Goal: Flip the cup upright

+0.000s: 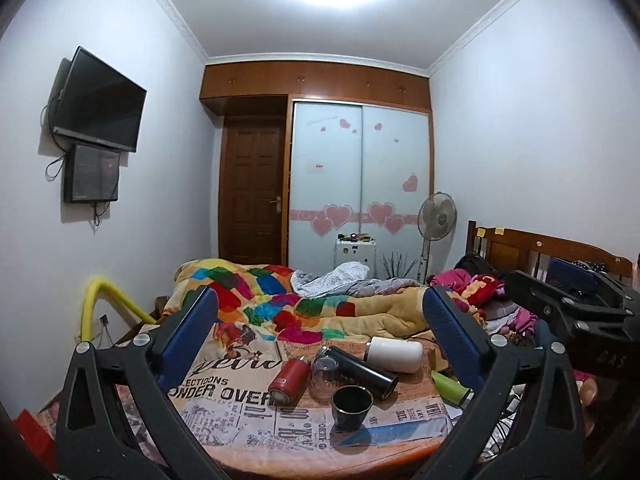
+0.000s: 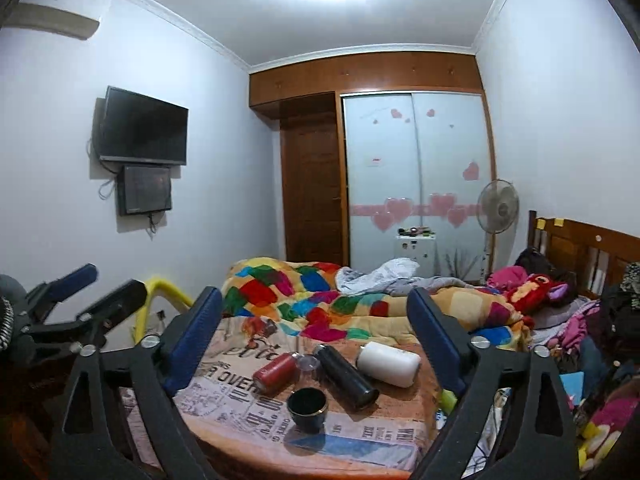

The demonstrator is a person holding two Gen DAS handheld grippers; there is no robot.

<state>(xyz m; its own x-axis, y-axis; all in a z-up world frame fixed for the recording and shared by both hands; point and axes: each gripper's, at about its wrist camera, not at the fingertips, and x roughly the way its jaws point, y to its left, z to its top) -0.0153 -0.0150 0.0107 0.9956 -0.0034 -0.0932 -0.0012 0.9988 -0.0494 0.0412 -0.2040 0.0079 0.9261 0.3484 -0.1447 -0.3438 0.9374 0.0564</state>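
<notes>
A small dark cup (image 1: pixel 352 406) with a gold rim stands upright, mouth up, on the newspaper-print sheet near the bed's front edge; it also shows in the right wrist view (image 2: pixel 307 406). A clear glass cup (image 1: pixel 323 376) stands upside down just behind it, between the red and black bottles, also seen in the right wrist view (image 2: pixel 307 363). My left gripper (image 1: pixel 320 308) is open and empty, held above and in front of the cups. My right gripper (image 2: pixel 316 308) is open and empty too, at a similar height.
A red bottle (image 1: pixel 286 382), a black flask (image 1: pixel 360 370), a white bottle (image 1: pixel 394 354) and a green bottle (image 1: pixel 450 388) lie on the bed sheet (image 1: pixel 240 412). A crumpled colourful blanket (image 1: pixel 280 300) lies behind. The headboard (image 1: pixel 540 252) and piled clothes are at right.
</notes>
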